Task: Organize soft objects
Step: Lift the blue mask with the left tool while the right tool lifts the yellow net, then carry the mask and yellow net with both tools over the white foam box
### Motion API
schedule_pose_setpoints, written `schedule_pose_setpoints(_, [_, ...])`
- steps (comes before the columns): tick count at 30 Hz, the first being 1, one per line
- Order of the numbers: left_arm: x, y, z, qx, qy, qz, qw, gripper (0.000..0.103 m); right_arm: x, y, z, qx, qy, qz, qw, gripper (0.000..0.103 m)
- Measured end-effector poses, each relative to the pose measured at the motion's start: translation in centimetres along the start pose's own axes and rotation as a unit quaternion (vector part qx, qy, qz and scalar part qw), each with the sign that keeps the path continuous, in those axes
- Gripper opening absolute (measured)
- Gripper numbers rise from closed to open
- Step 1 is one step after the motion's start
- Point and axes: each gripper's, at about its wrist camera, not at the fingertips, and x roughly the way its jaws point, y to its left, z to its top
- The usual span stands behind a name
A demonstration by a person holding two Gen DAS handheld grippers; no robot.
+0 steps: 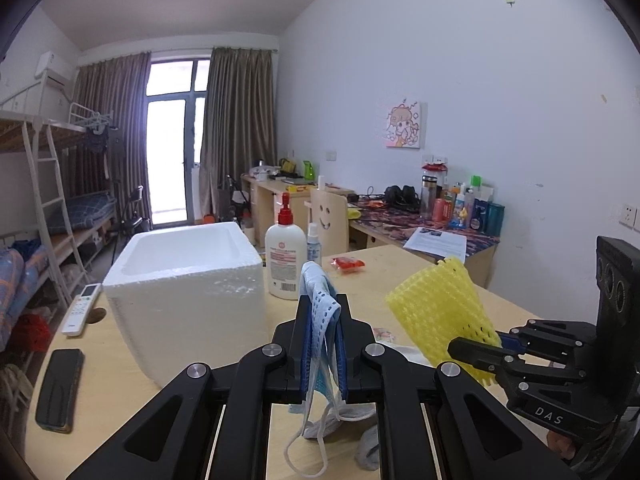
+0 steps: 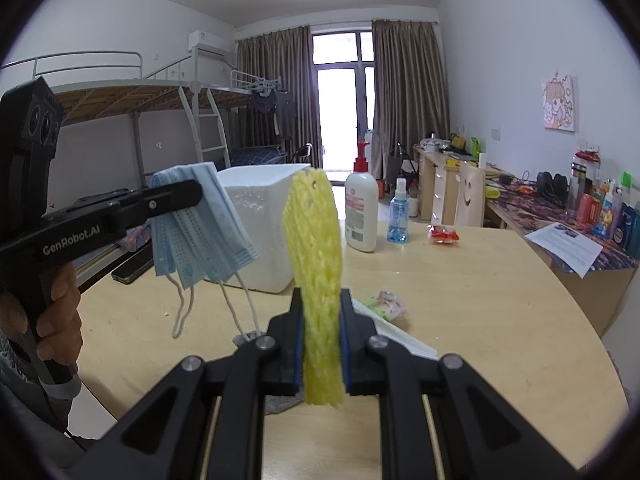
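Observation:
My left gripper (image 1: 323,304) is shut on a blue face mask (image 1: 320,300), held above the wooden table with its white ear loops hanging down. It also shows in the right wrist view (image 2: 196,194) with the mask (image 2: 200,224). My right gripper (image 2: 322,300) is shut on a yellow foam net sleeve (image 2: 316,248), held upright above the table; it shows at the right of the left wrist view (image 1: 476,350) with the sleeve (image 1: 440,312). A white foam box (image 1: 188,280), open on top, stands ahead left of both grippers (image 2: 264,216).
On the table (image 2: 480,300) stand a lotion pump bottle (image 1: 285,256), a small blue spray bottle (image 1: 314,242) and a red packet (image 1: 347,265). A remote (image 1: 82,308) and a black phone (image 1: 59,388) lie left. A patterned wrapper (image 2: 386,302) and white paper lie near the grippers.

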Motion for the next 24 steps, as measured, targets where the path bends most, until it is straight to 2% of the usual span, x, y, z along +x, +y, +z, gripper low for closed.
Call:
schedule_pose_setpoints(12, [-2.3,0.7,-0.2,-0.007,-0.008,0.04,0.9991,0.011,-1.0,1.2,0.8,-0.014,-0.02,0.013,1.0,0.018])
schedule_pose_setpoints(24, [-5.5,2.4,-1.1,-0.016,-0.015,0.101,0.9947,0.011,-1.2,4.5,1.8,-0.044,-0.036,0.057,0.997,0.018])
